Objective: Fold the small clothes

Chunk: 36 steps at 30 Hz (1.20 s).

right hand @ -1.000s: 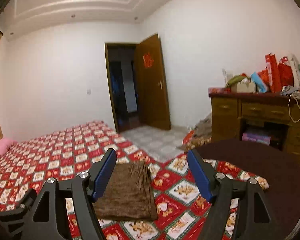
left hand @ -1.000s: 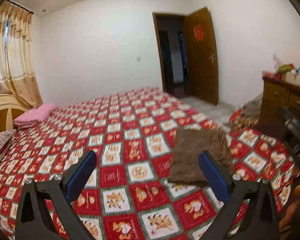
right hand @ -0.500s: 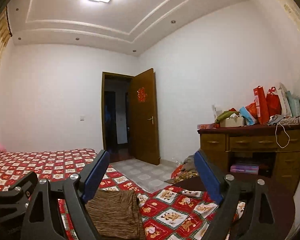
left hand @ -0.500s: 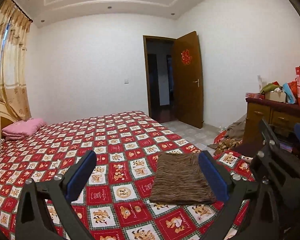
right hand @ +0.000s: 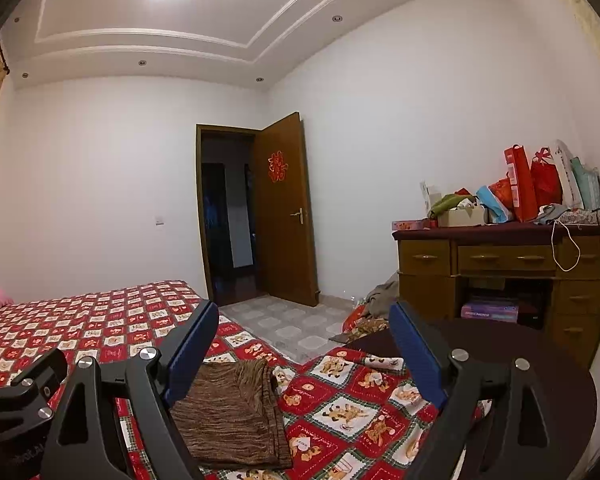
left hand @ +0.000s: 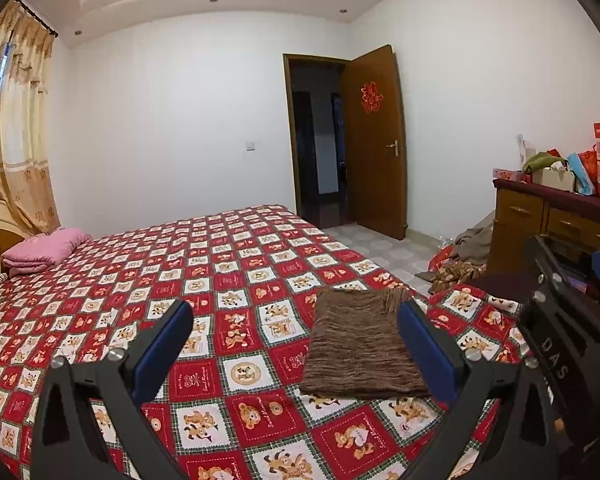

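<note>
A brown knit garment [left hand: 360, 344] lies folded into a flat rectangle on the red patterned bedspread [left hand: 228, 280], near the bed's right front corner. It also shows in the right wrist view [right hand: 232, 412]. My left gripper [left hand: 296, 344] is open and empty, raised above the bed, with the garment behind its right finger. My right gripper [right hand: 300, 340] is open and empty, held above the garment and the bed corner. The right gripper's body shows at the right edge of the left wrist view [left hand: 560, 344].
A pink folded blanket [left hand: 44, 248] lies by the headboard. A wooden dresser [right hand: 500, 272] with bags on top stands at the right. A dark round table [right hand: 540, 380] is next to the bed corner. Clothes lie piled on the floor [right hand: 376, 300]. The door [right hand: 284, 208] stands open.
Both grippers have lifted and tilted up away from the folded garment; more wall and ceiling show now. Both stayed open and empty. The garment has not moved.
</note>
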Each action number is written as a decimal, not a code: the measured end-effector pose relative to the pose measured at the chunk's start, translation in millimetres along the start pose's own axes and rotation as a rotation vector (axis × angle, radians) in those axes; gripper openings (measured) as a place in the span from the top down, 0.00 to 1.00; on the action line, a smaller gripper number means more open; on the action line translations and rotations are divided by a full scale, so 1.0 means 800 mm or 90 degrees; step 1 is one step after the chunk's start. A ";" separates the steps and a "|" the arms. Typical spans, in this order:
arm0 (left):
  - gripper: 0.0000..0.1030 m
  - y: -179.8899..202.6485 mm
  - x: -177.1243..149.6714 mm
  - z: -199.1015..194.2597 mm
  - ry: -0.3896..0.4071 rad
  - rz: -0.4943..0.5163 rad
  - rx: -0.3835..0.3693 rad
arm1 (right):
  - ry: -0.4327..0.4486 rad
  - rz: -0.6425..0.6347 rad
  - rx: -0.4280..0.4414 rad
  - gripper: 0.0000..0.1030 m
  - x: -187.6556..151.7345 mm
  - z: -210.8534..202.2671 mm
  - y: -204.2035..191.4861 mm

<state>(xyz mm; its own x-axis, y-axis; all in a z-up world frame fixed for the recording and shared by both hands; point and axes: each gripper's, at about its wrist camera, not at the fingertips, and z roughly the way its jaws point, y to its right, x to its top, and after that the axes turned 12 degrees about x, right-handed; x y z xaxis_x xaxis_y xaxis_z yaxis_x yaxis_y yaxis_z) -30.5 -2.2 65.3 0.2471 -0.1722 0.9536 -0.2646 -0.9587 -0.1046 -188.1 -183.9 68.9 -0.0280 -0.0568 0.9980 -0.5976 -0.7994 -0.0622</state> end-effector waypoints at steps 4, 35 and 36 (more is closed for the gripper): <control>0.00 -0.001 -0.001 0.002 -0.009 -0.002 -0.002 | -0.004 -0.002 -0.001 0.15 -0.003 0.001 0.001; 0.00 -0.004 -0.008 0.009 -0.025 0.010 0.001 | -0.027 0.008 0.006 0.15 -0.010 0.012 0.009; 0.00 -0.004 -0.007 0.010 -0.024 0.011 0.002 | -0.027 0.008 0.006 0.15 -0.010 0.012 0.008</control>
<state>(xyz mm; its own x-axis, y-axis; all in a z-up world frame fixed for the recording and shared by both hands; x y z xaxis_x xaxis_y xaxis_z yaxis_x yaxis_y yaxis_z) -23.6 0.2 57.9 0.2778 -0.1971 0.9402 -0.2661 -0.9562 -0.1219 -183.9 -194.4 60.7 -0.0016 -0.0927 0.9957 -0.5897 -0.8040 -0.0758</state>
